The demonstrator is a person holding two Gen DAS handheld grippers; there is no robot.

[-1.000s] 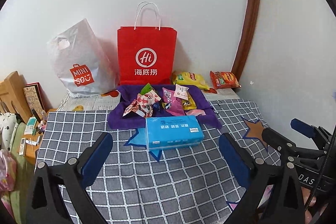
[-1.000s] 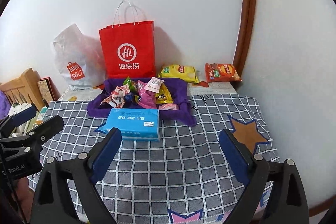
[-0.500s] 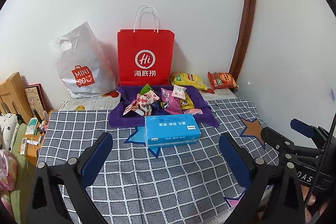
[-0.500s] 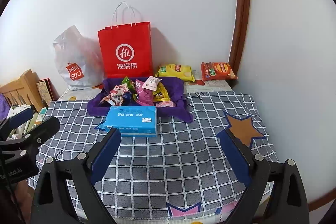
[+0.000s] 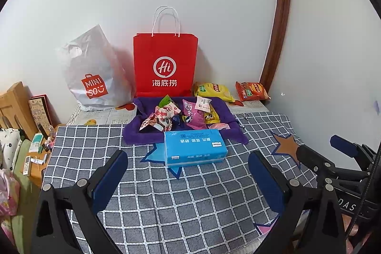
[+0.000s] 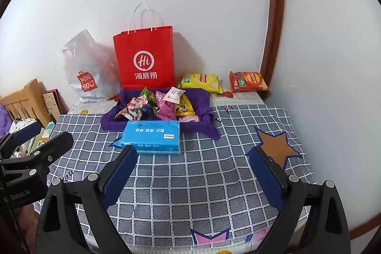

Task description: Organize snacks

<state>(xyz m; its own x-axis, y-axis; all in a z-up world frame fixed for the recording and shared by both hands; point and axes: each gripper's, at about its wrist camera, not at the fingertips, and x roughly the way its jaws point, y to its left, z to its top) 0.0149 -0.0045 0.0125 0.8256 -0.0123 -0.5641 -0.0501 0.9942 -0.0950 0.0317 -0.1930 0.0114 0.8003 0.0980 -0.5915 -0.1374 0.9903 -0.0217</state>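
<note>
Tongs, left [image 5: 188, 179] and right [image 6: 193, 173], both spread and empty, hover near a blue tissue pack [image 6: 152, 137]; reach past it for the purple tray's [image 6: 204, 101] snacks.

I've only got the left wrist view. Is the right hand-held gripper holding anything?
Observer: No. The right hand-held gripper is open, with only the grey checked tablecloth between its blue pads.
Operator: Is the blue rectangular tissue pack between its fingers?
Observer: No. The blue rectangular tissue pack lies beyond the tips, ahead of the finger on the picture's left.
Operator: Anything at the near hem?
Observer: A pink-outlined star patch.
</note>
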